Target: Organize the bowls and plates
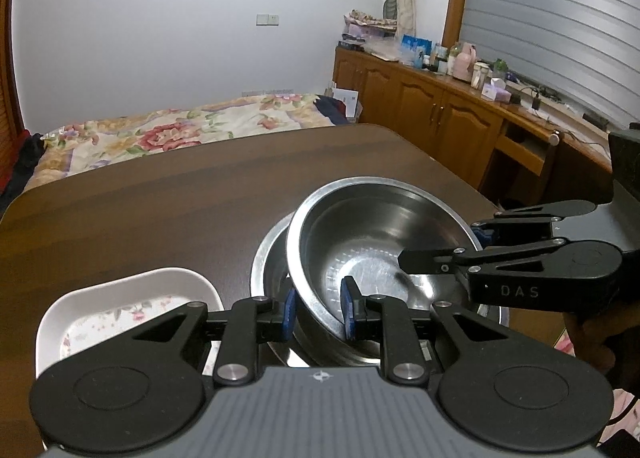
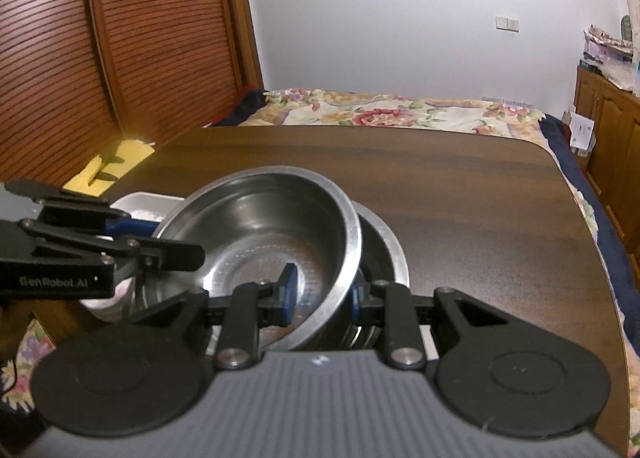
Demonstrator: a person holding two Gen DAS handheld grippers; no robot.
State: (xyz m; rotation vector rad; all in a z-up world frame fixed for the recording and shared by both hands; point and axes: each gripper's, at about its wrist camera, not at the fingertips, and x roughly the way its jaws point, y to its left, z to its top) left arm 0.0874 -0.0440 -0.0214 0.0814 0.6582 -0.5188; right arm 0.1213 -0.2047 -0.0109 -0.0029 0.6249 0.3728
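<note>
Both the left gripper [image 1: 319, 308] and right gripper [image 2: 322, 293] clench the rim of the steel bowl [image 1: 380, 254], likely light, stiff and slippery.

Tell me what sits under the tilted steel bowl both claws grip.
Under the tilted steel bowl lies a second steel bowl, only its rim showing; its inside is covered. A white dish sits beside.

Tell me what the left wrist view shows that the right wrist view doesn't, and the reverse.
Left wrist only: a wooden cabinet run cluttered with bottles and boxes under a window blind, and the floral inside of the white dish.

Right wrist only: a slatted wooden door and a yellow sheet beside the table.

Both: the upper steel bowl tilted in the lower steel bowl, the left gripper and right gripper each straddling its rim, the brown table, and the floral bed.
</note>
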